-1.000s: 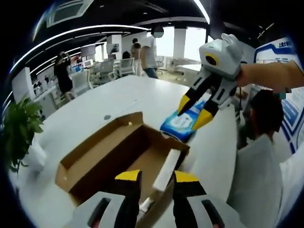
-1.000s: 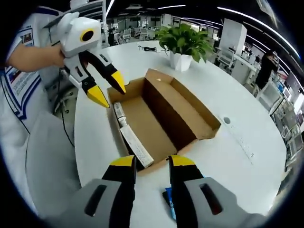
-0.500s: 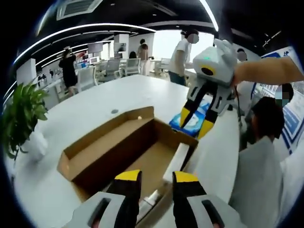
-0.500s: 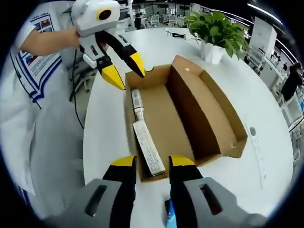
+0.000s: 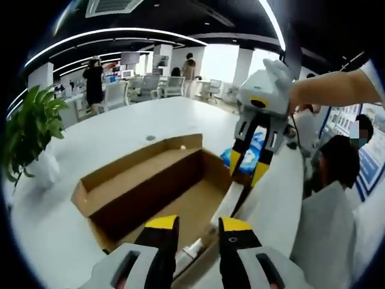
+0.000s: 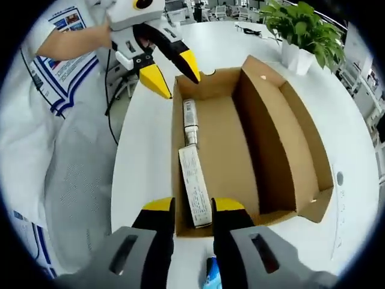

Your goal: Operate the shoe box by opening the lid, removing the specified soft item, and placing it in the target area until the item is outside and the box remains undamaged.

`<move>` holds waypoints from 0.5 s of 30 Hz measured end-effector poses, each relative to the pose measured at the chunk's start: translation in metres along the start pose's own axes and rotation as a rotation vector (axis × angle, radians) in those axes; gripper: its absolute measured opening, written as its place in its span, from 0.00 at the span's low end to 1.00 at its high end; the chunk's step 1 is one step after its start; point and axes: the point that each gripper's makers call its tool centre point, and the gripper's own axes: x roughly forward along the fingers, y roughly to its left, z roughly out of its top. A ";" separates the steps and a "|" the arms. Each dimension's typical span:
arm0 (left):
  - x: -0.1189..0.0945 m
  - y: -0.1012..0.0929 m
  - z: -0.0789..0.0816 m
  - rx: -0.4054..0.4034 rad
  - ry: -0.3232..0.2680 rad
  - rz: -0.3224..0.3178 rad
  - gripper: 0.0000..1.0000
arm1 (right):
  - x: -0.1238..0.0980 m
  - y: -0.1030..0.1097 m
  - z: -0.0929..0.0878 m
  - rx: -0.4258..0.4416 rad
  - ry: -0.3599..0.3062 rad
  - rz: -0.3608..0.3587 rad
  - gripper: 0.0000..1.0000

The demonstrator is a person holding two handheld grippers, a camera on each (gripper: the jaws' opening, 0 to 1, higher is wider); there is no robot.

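An open-plan office spreads behind a broad white surface [image 5: 120,129]. Curved light strips [image 5: 120,33] run across a dark ceiling, with an air vent [image 5: 111,6] set into it. Bright windows [image 5: 219,60] glow at the far end, white pillars [image 5: 243,60] between them. Desks and office chairs [image 5: 141,87] stand beyond, with people among them. A potted plant [image 5: 30,129] in a white pot sits on the surface.

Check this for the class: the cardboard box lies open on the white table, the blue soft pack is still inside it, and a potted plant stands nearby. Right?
One detail is wrong. The blue pack is not inside the box; it lies on the white table just beyond the box's far end, as the left gripper view shows. The box is open and the potted plant does stand nearby.
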 end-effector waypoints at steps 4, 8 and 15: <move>-0.002 0.004 -0.003 -0.039 -0.014 0.002 0.26 | 0.006 -0.003 -0.006 -0.047 0.048 0.001 0.24; -0.001 0.006 -0.005 -0.052 -0.018 0.005 0.26 | 0.011 -0.005 -0.013 -0.071 0.093 0.001 0.25; 0.000 0.010 -0.008 -0.066 -0.022 0.005 0.26 | 0.018 -0.010 -0.020 -0.089 0.133 0.014 0.24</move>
